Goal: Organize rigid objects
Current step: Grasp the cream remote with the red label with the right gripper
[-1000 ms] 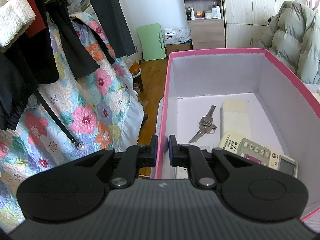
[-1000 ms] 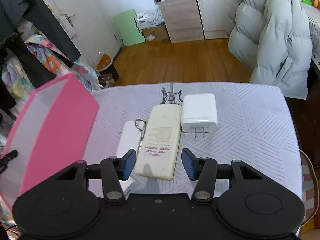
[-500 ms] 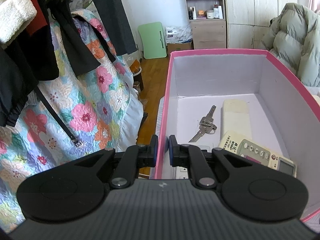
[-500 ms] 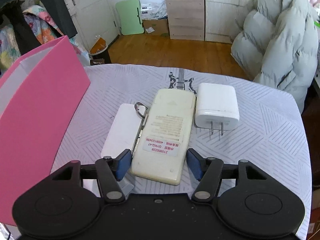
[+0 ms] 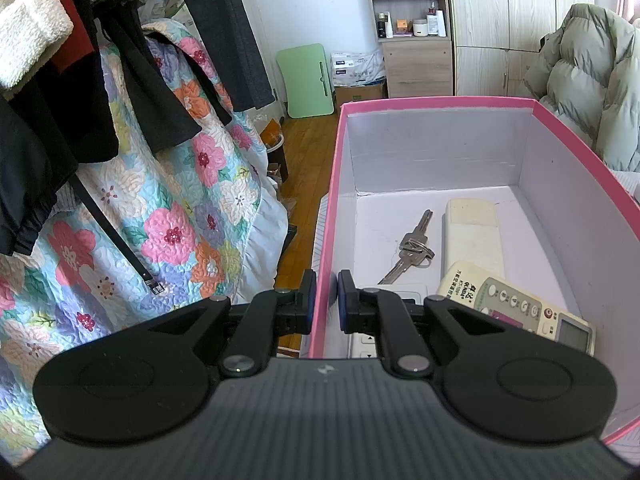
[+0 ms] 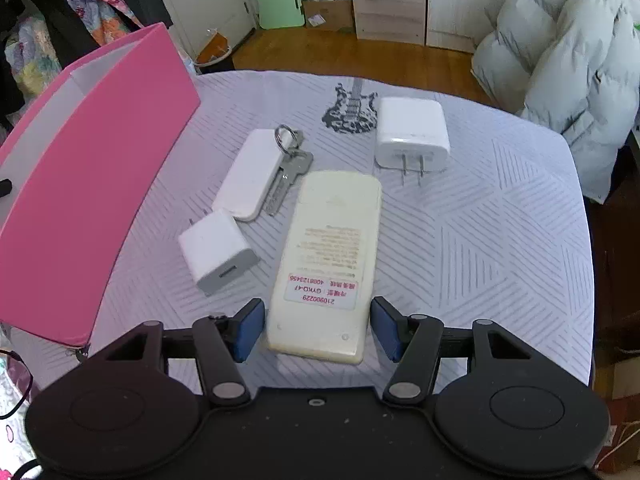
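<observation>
- Cream plastic remote lies face down on the table, long axis pointing straight away from the right gripper, whose spread fingers flank its near end (not touching).
- Left gripper is pinched onto the pink box wall, well aside.

The left gripper has its fingers nearly closed; the right gripper is spread wide.

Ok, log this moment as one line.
left tongs: shut on box wall | right tongs: open, straddling remote | remote on table
</observation>
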A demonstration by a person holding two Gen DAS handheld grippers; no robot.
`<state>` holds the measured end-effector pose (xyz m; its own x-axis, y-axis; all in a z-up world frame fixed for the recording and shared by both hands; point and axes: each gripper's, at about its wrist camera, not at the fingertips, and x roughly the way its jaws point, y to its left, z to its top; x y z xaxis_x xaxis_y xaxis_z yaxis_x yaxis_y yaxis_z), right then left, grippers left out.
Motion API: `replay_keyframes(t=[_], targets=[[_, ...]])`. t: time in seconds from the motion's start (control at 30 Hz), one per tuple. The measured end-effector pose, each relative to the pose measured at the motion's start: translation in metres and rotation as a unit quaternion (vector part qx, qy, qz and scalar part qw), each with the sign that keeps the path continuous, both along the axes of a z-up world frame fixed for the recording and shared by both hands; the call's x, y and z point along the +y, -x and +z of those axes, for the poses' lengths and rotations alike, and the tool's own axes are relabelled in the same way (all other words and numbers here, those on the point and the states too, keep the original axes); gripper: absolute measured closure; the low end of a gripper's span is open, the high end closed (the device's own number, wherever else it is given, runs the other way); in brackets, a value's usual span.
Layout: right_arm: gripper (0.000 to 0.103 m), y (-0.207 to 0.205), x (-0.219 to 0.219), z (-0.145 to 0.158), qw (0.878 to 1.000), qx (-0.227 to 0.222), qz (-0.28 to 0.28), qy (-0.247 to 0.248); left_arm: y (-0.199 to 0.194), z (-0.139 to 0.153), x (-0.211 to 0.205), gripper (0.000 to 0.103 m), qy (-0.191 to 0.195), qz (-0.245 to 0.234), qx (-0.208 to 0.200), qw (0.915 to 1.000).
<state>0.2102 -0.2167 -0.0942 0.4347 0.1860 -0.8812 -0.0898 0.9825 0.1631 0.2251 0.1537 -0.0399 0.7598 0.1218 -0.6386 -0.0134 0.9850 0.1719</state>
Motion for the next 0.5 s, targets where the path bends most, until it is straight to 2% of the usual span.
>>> replay_keyframes(t=[0.13, 0.23, 0.3, 0.33, 0.43, 0.5], targets=[[0.039, -0.016, 0.0, -0.002, 1.0, -0.004, -0.01, 0.006, 0.001, 0.0, 0.0, 0.093, -0.002, -0.001, 0.0, 1.0], [0.035, -0.035, 0.007, -0.007, 0.999, -0.019, 0.005, 0.028, 0.001, 0.0, 0.0, 0.093, -0.001, 0.0, 0.0, 1.0], [0.035, -0.049, 0.011, -0.009, 0.999, -0.027, 0.004, 0.045, 0.001, 0.0, 0.0, 0.093, 0.0, 0.0, 0.0, 1.0], [0.038, -0.053, 0.011, -0.009, 0.998, -0.031, 0.002, 0.05, 0.001, 0.0, 0.0, 0.093, 0.0, 0.0, 0.0, 1.0], [0.04, -0.055, 0.009, -0.007, 0.998, -0.04, -0.009, 0.046, 0.001, 0.0, 0.001, 0.093, 0.0, 0.0, -0.001, 1.0], [0.04, -0.045, 0.007, 0.0, 0.997, -0.06, -0.014, 0.037, 0.001, 0.0, 0.0, 0.093, 0.003, 0.0, 0.0, 1.0]])
